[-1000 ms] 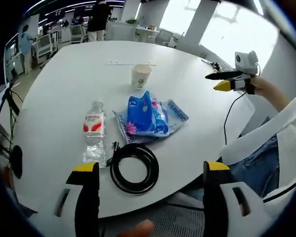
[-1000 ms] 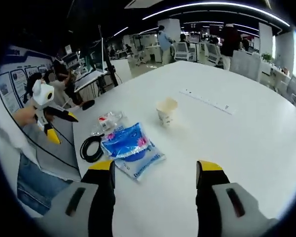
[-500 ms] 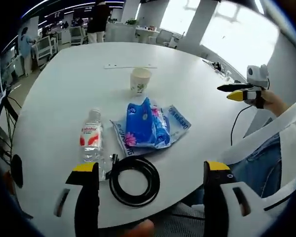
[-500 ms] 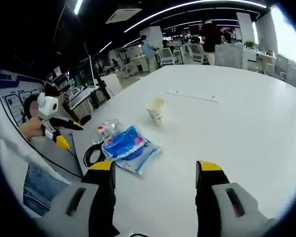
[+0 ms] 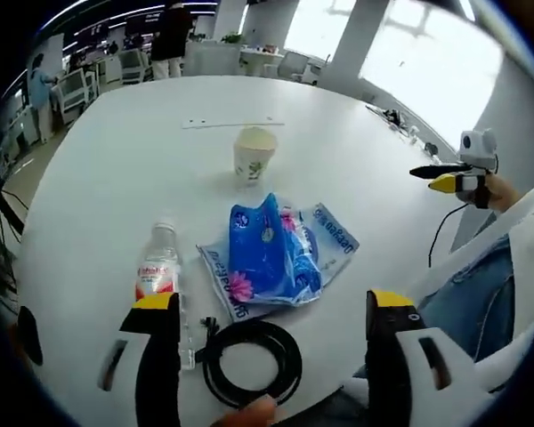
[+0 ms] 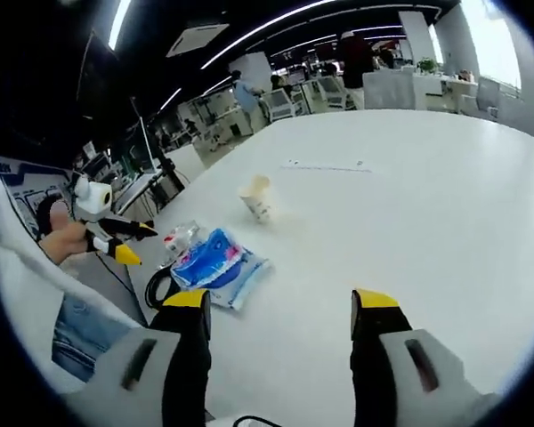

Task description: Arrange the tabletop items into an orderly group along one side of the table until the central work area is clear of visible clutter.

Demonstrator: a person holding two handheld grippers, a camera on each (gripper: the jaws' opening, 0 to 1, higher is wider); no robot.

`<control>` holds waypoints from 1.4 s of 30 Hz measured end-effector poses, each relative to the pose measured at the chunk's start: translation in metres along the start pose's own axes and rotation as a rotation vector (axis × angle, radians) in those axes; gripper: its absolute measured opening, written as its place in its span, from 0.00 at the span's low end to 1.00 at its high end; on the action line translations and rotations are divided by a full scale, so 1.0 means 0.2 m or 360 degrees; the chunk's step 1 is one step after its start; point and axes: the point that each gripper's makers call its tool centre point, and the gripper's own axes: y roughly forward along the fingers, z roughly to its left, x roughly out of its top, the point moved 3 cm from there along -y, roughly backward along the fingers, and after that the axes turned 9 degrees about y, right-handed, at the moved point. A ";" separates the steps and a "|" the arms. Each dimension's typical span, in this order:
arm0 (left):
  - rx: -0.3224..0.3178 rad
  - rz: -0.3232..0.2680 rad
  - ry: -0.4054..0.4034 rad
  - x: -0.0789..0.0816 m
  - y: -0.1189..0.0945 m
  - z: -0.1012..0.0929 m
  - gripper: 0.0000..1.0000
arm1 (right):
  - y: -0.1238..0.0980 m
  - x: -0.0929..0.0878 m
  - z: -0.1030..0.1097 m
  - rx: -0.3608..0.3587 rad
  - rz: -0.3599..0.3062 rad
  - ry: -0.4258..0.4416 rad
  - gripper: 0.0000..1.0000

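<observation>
Left gripper [image 5: 265, 307], left gripper view: jaws spread wide apart at the bottom of the frame, holding nothing, yellow-tipped, raised over the near edge of a white table [image 5: 98, 160]. Between and just beyond the jaws, low centre: black coiled cable [image 5: 252, 363], lying flat. Left of centre: clear water bottle [image 5: 157, 269] with red-and-white label, lying on its side, cap pointing toward the top of the frame, close beside the cable. Centre: blue plastic packets [image 5: 276, 253] with pink flower print, heaped together, just above the cable. Above them, apart: paper cup [image 5: 254, 154], upright. Right edge of the frame: right gripper, held in a hand off the table edge, jaws look nearly closed and empty there. Right gripper [image 6: 280, 307], right gripper view: jaws standing well apart at the bottom, empty, over bare tabletop. Same cluster at left of centre in this frame: cup [image 6: 256, 197] uppermost, packets [image 6: 215, 263] below it, bottle [image 6: 178, 241] and cable [image 6: 157, 286] at their left by the table edge. Far left: left gripper in a hand.
</observation>
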 end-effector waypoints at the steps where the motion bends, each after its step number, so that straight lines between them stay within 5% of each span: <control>1: 0.0008 -0.0011 -0.0008 0.01 0.00 0.01 0.88 | 0.01 0.00 0.00 0.0004 0.0012 0.0004 0.62; 6: 0.0052 -0.0055 -0.0079 -0.01 0.01 0.02 0.84 | 0.09 0.01 0.04 0.0051 0.0079 0.0000 0.60; 14: 0.0102 0.0011 -0.0207 -0.10 0.00 0.09 0.84 | 0.15 0.01 0.05 0.0098 0.0112 0.0039 0.59; 26: 0.0182 0.0099 -0.0113 -0.01 0.13 0.33 0.78 | 0.15 -0.08 0.04 0.0072 0.0168 0.0131 0.55; 29: 0.0160 0.0038 -0.0202 0.04 0.17 0.40 0.75 | 0.17 -0.07 0.05 0.0076 0.0148 0.0159 0.54; 33: 0.0175 0.0069 -0.0251 0.05 0.21 0.49 0.71 | 0.20 -0.06 0.03 0.0084 0.0155 0.0180 0.53; 42: 0.0185 0.0161 -0.0262 0.05 0.29 0.53 0.67 | 0.23 -0.05 0.03 0.0104 0.0170 0.0218 0.50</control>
